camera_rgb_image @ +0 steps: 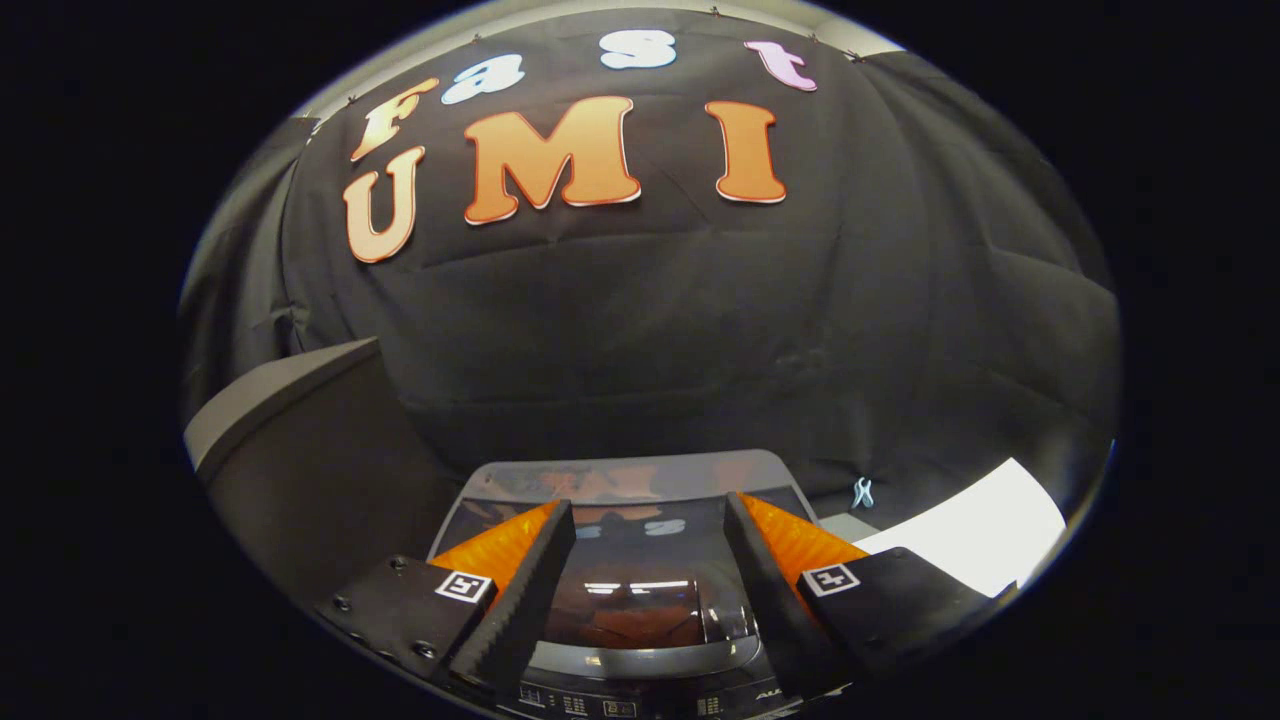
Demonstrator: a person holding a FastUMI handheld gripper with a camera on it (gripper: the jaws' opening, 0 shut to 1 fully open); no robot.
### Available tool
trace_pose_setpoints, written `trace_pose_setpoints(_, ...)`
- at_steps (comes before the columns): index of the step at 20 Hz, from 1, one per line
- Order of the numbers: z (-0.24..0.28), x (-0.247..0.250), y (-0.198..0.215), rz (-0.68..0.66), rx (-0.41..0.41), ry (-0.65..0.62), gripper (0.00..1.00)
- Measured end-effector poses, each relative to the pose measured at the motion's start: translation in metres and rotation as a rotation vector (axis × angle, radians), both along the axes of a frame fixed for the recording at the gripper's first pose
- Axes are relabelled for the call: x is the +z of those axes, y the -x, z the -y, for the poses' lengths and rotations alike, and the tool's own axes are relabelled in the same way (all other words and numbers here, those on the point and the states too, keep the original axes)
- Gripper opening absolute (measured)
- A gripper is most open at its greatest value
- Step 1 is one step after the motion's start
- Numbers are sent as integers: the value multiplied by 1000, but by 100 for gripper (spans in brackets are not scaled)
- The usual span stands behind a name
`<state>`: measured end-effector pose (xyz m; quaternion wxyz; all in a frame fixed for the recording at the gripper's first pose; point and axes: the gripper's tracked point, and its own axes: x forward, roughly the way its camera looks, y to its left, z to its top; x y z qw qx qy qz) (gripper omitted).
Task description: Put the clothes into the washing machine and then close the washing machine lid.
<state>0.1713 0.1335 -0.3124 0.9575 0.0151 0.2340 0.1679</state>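
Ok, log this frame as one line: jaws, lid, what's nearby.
gripper: jaws open, empty | washing machine lid: shut, glossy, below and between jaws | white sheet: beside machine | clothes: none seen

Dark glossy washing machine lid [640, 590]

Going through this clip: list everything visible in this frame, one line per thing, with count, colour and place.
washing machine: one, grey body, just ahead of and below the fingers.
lid: one, dark glossy glass, lying flat and closed on the machine, seen between the fingers.
control panel: one, dark, at the machine's near edge, below the fingers.
box: one, grey top and dark side, beside the machine.
white sheet: one, on the other side, beyond one finger.
clip: one, pale, on the black cloth wall behind the machine.
gripper: one, fingers open, holding nothing.
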Motion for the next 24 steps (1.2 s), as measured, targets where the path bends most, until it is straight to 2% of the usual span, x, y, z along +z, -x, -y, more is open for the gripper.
trace_pose_setpoints(10, -13, 153, 12, 234, 57, -55, 97)
trace_pose_setpoints(14, -11, 204, 27, 266, 81, -101, 97)
trace_pose_setpoints(20, 14, 265, 38, 338, 59, -132, 96)
trace_pose_setpoints(24, 39, 288, 40, 360, 33, -116, 96)
